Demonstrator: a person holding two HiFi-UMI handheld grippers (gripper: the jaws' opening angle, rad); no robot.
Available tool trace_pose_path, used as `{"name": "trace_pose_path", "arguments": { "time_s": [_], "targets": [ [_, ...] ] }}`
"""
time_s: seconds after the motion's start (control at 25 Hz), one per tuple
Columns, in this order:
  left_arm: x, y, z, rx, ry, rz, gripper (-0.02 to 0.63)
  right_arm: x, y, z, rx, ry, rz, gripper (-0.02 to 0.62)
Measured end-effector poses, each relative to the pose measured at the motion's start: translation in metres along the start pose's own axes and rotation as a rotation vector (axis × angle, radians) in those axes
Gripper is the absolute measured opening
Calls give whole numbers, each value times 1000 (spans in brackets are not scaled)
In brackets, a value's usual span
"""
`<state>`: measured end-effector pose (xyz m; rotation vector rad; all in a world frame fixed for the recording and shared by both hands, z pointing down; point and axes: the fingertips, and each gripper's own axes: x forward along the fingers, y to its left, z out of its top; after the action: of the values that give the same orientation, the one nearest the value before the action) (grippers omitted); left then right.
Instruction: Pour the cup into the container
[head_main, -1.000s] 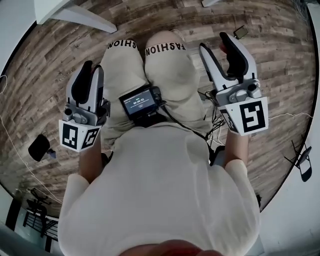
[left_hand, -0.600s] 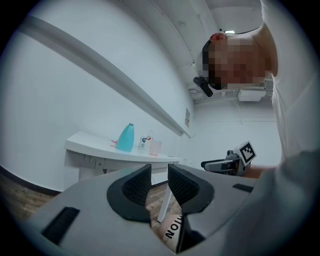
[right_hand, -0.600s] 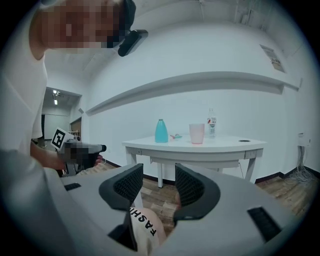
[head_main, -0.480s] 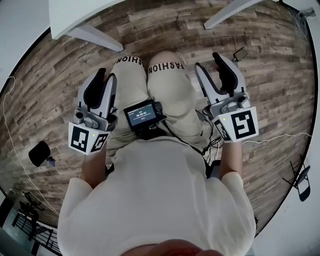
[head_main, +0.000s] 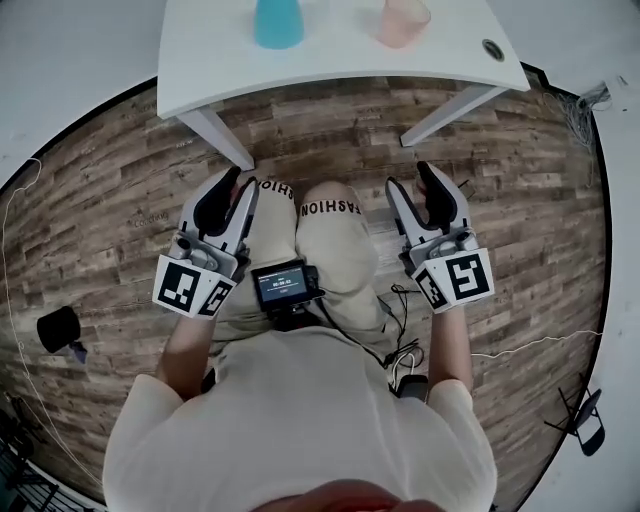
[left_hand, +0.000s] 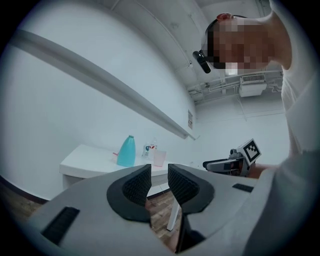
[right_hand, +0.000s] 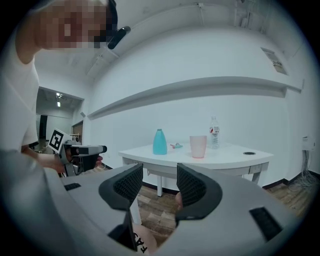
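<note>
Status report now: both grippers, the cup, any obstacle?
Left gripper open, empty. Right gripper open, empty. Pink cup and blue bottle on white table, untouched. No obstacle seen.

The table (head_main: 340, 60) is standing ahead of both grippers, well apart from them. On it, the container (head_main: 278, 22) is sitting ahead of the left gripper (head_main: 240, 185) and the cup (head_main: 403, 20) ahead of the right gripper (head_main: 410, 180). A water bottle (right_hand: 214, 132) is standing just beyond the cup, to its right. The person's legs (head_main: 335, 225) are lying between the two grippers.
</note>
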<state>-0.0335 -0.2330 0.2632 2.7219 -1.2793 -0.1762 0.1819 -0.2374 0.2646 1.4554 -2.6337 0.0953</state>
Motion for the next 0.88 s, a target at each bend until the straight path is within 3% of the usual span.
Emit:
{"name": "trace_pose_path", "arguments": {
  "time_s": [0.32,0.6,0.88],
  "targets": [
    [4,7,22,19,2,25,98,21,-6,25,-15,35,41,215],
    [-1,13,34,34,-12,36,98,25,0,40,-31,-5,32,215],
    [-11,11,37,0,3,48,98,9,8,51,-32,-47,66,215]
  ]
}}
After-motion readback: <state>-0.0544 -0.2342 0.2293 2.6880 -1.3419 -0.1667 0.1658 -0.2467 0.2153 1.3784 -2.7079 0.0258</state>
